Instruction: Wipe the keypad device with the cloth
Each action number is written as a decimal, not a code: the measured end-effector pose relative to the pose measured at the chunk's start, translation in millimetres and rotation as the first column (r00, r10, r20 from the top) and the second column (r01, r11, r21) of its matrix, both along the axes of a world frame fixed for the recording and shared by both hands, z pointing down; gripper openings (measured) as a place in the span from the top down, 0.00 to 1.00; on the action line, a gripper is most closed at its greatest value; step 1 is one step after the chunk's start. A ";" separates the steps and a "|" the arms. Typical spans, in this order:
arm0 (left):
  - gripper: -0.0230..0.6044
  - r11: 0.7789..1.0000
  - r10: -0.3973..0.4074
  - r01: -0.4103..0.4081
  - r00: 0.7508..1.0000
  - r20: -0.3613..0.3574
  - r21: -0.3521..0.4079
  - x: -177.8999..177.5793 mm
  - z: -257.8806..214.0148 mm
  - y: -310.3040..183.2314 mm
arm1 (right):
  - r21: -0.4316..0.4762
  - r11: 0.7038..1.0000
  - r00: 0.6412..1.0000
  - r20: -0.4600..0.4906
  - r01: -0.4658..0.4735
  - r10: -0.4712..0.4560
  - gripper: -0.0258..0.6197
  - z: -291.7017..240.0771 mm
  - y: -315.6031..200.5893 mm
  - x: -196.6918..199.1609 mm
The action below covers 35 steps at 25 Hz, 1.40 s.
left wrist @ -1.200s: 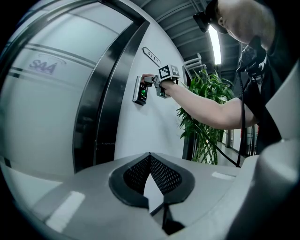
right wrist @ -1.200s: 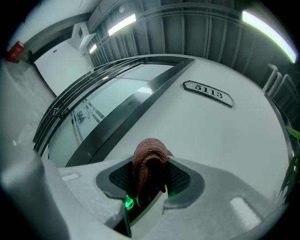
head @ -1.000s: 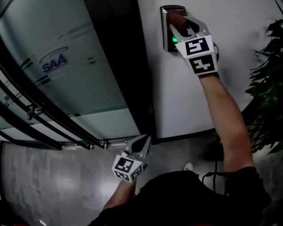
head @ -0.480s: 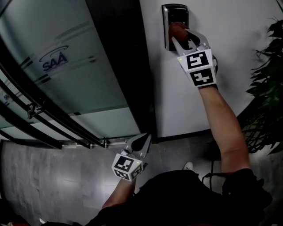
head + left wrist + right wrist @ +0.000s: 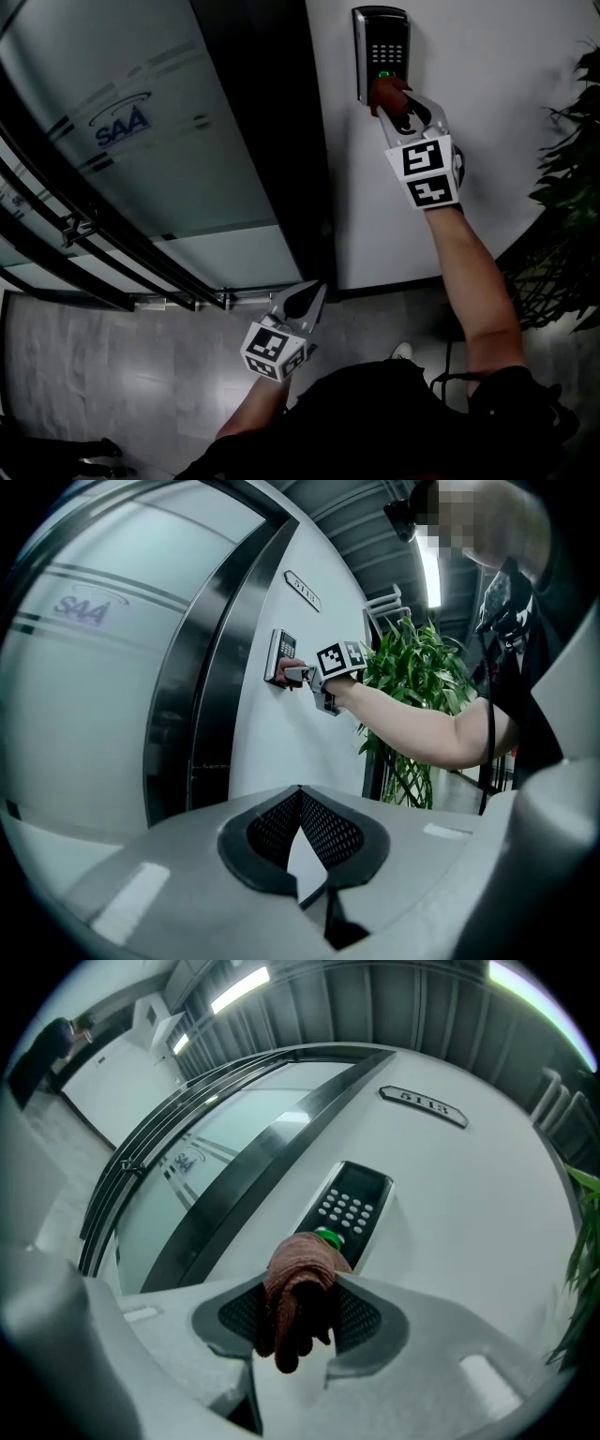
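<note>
A black keypad device [image 5: 383, 49] with white buttons and a green light is fixed to the white wall; it also shows in the right gripper view [image 5: 352, 1207] and small in the left gripper view [image 5: 282, 654]. My right gripper [image 5: 394, 97] is shut on a reddish-brown cloth [image 5: 298, 1283], and the cloth [image 5: 386, 92] presses against the keypad's lower end, just below the green light. My left gripper [image 5: 306, 302] hangs low near my body, far from the keypad, its jaws closed together with nothing between them [image 5: 300, 836].
A dark door frame [image 5: 281, 141] and a frosted glass door [image 5: 122, 141] with a logo stand left of the keypad. A leafy plant [image 5: 567, 187] is at the right. A small room-number plate [image 5: 422, 1106] sits above the keypad. Grey floor lies below.
My right gripper and cloth have slid down the keypad from its upper buttons to its lower end, uncovering the buttons. The left gripper has stayed put.
</note>
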<state>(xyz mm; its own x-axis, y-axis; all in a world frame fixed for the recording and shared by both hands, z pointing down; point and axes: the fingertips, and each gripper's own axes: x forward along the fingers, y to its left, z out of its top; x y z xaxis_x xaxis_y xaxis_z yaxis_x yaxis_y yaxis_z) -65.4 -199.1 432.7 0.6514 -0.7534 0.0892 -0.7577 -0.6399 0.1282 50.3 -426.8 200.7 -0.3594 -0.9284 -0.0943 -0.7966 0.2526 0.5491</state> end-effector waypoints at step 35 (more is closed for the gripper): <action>0.94 0.997 0.072 -0.072 0.997 0.021 0.006 -2.1 0.7 45.9 | -0.189 0.977 0.988 0.129 0.103 -0.079 0.73 95.1 113.4 17.7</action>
<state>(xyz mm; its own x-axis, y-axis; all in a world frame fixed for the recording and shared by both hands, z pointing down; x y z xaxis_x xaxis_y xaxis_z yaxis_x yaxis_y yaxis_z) -67.6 -153.2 433.4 0.7020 -0.7054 0.0980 -0.7121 -0.6936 0.1085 68.0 -313.4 295.8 -0.4400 -0.8972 0.0374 -0.8227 0.4195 0.3837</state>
